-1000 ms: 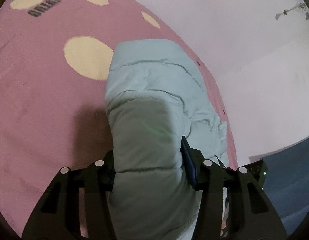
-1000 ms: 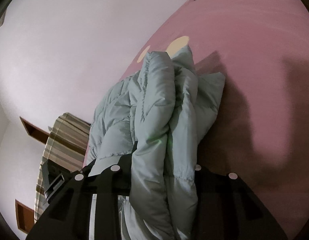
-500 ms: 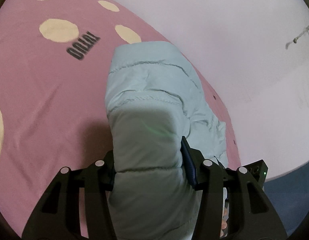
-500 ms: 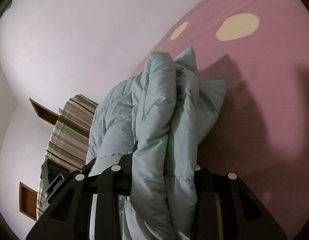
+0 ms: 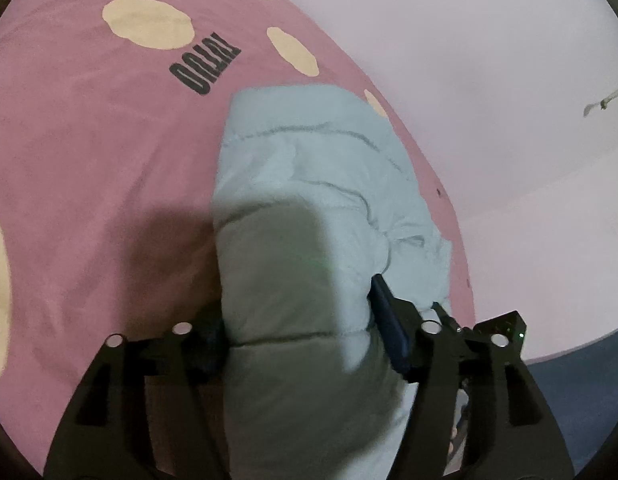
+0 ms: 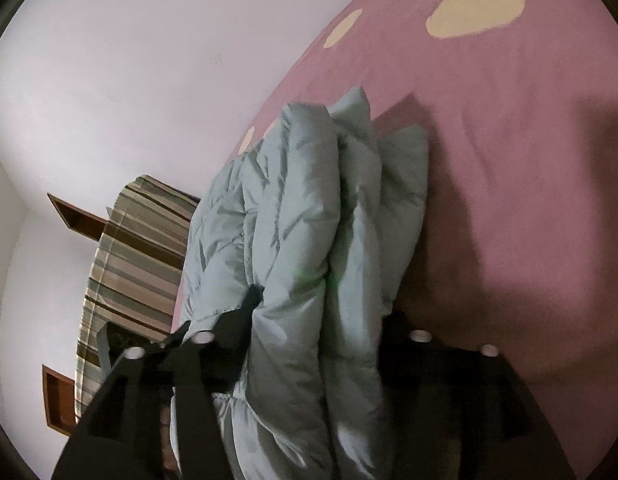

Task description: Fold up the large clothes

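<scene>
A pale green puffer jacket (image 5: 309,168) lies folded into a thick bundle on a pink bed cover (image 5: 89,140) with cream spots. My left gripper (image 5: 297,304) straddles the bundle's near end. Its jaws are opening, and the puffy fabric still fills the gap between them. The right wrist view shows the stacked layers of the jacket (image 6: 293,200) edge-on, on the same cover (image 6: 509,140). My right gripper (image 6: 325,304) also has its jaws opening around the layers. Its right finger is hidden behind the fabric.
A pale wall runs close behind the bed. A striped cushion (image 6: 137,248) and brown wooden pieces (image 6: 73,216) lie past the jacket's far side. Dark blue floor (image 5: 581,380) shows beyond the bed's edge, next to a black box with a green light (image 5: 505,324).
Both grippers carried the jacket across the bed, so the cover's black print and spots slid nearer. Both pairs of jaws now stand wider apart than before, and the fabric bulges out more loosely.
</scene>
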`<state>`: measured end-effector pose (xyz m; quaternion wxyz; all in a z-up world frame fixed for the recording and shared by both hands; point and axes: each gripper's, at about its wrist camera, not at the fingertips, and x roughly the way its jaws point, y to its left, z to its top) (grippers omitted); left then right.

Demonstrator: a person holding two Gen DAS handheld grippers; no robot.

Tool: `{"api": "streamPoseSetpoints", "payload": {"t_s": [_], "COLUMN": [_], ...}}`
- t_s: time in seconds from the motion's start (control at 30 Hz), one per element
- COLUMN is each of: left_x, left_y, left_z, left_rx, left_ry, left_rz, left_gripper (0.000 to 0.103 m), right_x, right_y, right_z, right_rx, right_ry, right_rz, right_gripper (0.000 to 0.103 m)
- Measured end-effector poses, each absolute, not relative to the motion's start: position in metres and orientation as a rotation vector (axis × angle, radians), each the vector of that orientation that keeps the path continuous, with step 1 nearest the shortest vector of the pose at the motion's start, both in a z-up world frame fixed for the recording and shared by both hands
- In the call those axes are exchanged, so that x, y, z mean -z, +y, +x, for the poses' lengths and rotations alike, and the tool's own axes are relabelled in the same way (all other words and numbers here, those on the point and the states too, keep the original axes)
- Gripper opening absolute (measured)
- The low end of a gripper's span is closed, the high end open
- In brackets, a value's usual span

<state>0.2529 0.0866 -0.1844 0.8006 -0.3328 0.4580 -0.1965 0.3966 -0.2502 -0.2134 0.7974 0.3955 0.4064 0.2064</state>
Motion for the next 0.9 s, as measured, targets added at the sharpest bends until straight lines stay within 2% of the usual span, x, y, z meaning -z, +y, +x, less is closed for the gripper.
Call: {"api": "streamPoseSetpoints", "payload": {"t_s": [0.07, 0.13, 0.47, 0.5, 0.53, 0.6, 0.63, 0.67, 0.73, 0.87, 0.9], "left_x": [0.183, 0.181, 0.197, 0.198, 0.199, 0.202, 0.202, 0.203, 0.205, 0.203, 0.201], "left_y": [0.096, 0.104, 0.097, 0.095, 0.094, 0.09, 0.089, 0.088, 0.086, 0.085, 0.085], "left_z": [0.26, 0.271, 0.32, 0.323, 0.325, 0.329, 0.329, 0.33, 0.332, 0.333, 0.332], "left_rx": [0.422, 0.397, 0.375, 0.361, 0.355, 0.356, 0.355, 0.356, 0.352, 0.36, 0.365], "left_ry": [0.962, 0.942, 1.006, 1.016, 1.023, 1.036, 1.039, 1.043, 1.051, 1.046, 1.04], "left_rz": [-0.721, -0.709, -0.722, -0.71, -0.704, -0.689, -0.681, -0.673, -0.664, -0.644, -0.641], "left_gripper": [0.074, 0.074, 0.075, 0.07, 0.066, 0.056, 0.054, 0.05, 0.049, 0.05, 0.051], "right_x": [0.207, 0.204, 0.225, 0.225, 0.224, 0.227, 0.231, 0.234, 0.239, 0.24, 0.237], "right_y": [-0.257, -0.269, -0.286, -0.283, -0.279, -0.272, -0.271, -0.271, -0.273, -0.273, -0.273], "right_z": [0.396, 0.403, 0.456, 0.459, 0.461, 0.466, 0.467, 0.467, 0.466, 0.464, 0.461], "right_rx": [-0.434, -0.412, -0.381, -0.378, -0.366, -0.372, -0.372, -0.37, -0.365, -0.371, -0.371], "right_ry": [0.853, 0.831, 0.871, 0.875, 0.884, 0.912, 0.926, 0.932, 0.934, 0.932, 0.931], "right_rz": [0.837, 0.848, 0.969, 0.959, 0.941, 0.942, 0.951, 0.952, 0.958, 0.985, 0.991], "right_gripper": [0.067, 0.07, 0.07, 0.066, 0.049, 0.031, 0.026, 0.024, 0.023, 0.023, 0.026]}}
